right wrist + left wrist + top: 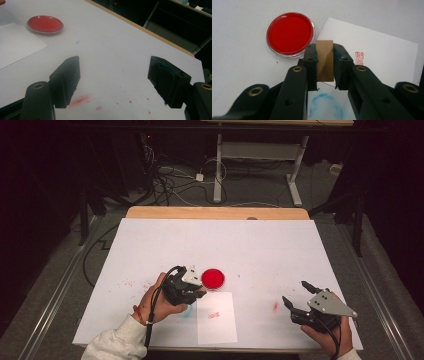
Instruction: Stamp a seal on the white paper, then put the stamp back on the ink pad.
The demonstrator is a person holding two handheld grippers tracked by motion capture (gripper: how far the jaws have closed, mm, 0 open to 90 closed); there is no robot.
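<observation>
My left gripper is shut on a small wooden stamp block, which stands upright between the two jaws. Just past it lies a round red ink pad in a clear dish, and to the right a white paper sheet carries a red seal print. In the high view the left gripper sits beside the ink pad, at the upper left corner of the paper sheet. My right gripper stands open over bare table, nothing between its jaws; in the high view it hovers near the table's front right.
A large white sheet covers the wooden table and bears red smudges by the right gripper and a blue smear under the left one. Beyond the far edge lie floor cables and a desk frame.
</observation>
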